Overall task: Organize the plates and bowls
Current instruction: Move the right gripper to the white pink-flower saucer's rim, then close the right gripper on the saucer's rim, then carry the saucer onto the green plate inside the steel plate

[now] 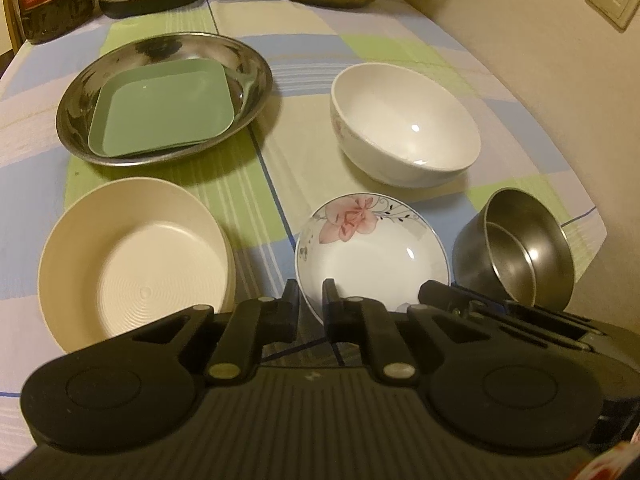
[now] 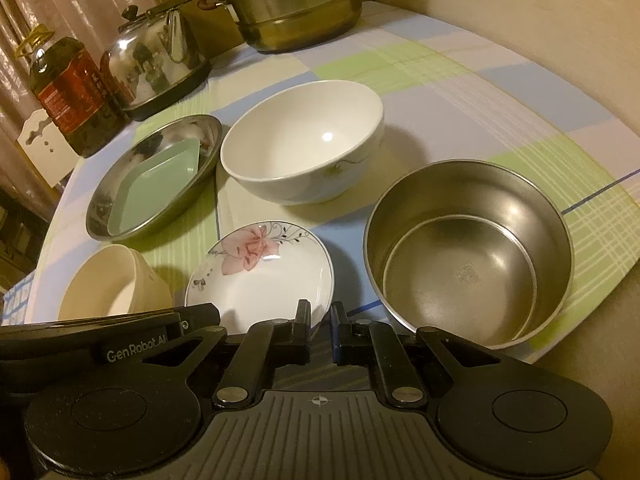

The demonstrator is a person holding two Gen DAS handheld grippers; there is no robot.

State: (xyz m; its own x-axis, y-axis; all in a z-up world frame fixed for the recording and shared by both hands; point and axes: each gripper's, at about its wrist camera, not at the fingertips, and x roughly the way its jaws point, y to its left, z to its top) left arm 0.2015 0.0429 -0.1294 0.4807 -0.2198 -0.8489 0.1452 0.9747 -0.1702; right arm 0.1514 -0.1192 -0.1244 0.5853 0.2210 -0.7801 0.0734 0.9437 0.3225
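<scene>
Off to the left of the left gripper (image 1: 311, 300) lies the cream plate (image 1: 134, 258), flat on the checked cloth (image 1: 420, 40). Ahead of it and further out sits the steel dish (image 1: 72, 120) with the green square plate (image 1: 162, 108) resting inside. The left gripper's jaws stand nearly together with nothing clamped between them — its right finger lies over the near rim of the flowered saucer (image 1: 372, 248), which sits directly ahead. Beyond the saucer stands the white bowl (image 1: 404, 120), upright.

Just beside the left gripper on its right is the right gripper (image 2: 320, 318), its jaws likewise drawn close and empty; the saucer's near edge lies ahead and slightly left of its fingertips, and whether they touch it cannot be told. To the right of this gripper, close by, stands the steel bowl (image 2: 468, 256). At the far edge of the cloth, from the right wrist view: an oil bottle (image 2: 72, 92), a kettle (image 2: 156, 60), a stacked steamer pot (image 2: 292, 4).
</scene>
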